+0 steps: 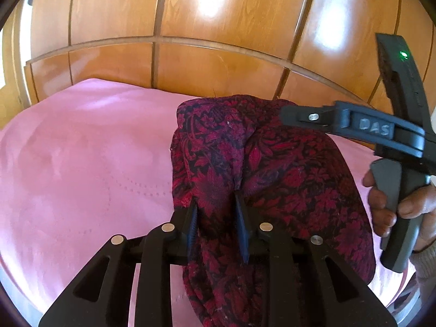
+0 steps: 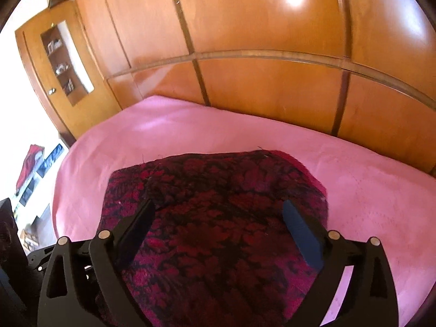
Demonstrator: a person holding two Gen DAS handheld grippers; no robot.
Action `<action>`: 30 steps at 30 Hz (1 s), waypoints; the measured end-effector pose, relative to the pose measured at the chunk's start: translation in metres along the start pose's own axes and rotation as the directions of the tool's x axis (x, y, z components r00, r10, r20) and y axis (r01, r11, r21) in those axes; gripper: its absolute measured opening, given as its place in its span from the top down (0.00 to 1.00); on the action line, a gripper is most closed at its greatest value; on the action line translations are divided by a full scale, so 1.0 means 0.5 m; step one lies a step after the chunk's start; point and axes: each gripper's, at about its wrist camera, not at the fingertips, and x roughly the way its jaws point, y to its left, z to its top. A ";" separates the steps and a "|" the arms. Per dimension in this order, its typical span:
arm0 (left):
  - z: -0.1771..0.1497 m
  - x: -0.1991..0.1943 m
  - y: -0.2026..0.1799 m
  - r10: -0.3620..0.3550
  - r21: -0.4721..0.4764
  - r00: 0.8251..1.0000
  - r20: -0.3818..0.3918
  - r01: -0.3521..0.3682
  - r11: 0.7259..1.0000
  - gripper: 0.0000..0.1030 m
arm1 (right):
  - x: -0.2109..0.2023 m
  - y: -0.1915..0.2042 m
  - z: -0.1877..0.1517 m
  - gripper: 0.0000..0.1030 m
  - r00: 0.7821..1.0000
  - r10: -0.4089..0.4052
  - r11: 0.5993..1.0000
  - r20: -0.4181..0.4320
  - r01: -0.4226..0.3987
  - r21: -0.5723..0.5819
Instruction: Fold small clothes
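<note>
The dark red flowery cloth (image 1: 272, 179) lies on a pink bed (image 1: 81, 150), right under and in front of both tools. It looks soft, thin and light, so it will bend and sag when lifted, and it may slip if only a tiny bit is pinched. The left hand-held gripper (image 1: 218, 218) has a raised fold of the cloth between its two fingers, which sit close together and seem to be pinching it. The right hand-held gripper (image 2: 218, 226) is spread wide and has let go; it holds nothing, and the cloth simply lies flat below and between its fingers. In the left view the right tool is seen from the side, off to the right and above the cloth, with a person's hand (image 1: 392, 204) wrapped around its handle. A good place to take hold looks like a far corner or the edge of the cloth ahead of the right tool, where the cloth is thin and easy to pinch. The bed is soft too, so pushing down hard could grab the pink sheet along with the cloth. Straight ahead of both tools stands a shiny wooden headboard (image 2: 272, 87), near the far edge of the cloth. A wooden cabinet (image 2: 62, 62) stands far off to the left, well out of the way.
</note>
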 end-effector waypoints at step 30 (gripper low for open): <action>-0.059 0.062 0.192 -0.368 -0.358 0.930 -0.010 0.340 0.870 0.35 | 0.062 -0.184 -0.141 0.02 0.822 0.570 0.735 -0.004 -0.507 0.450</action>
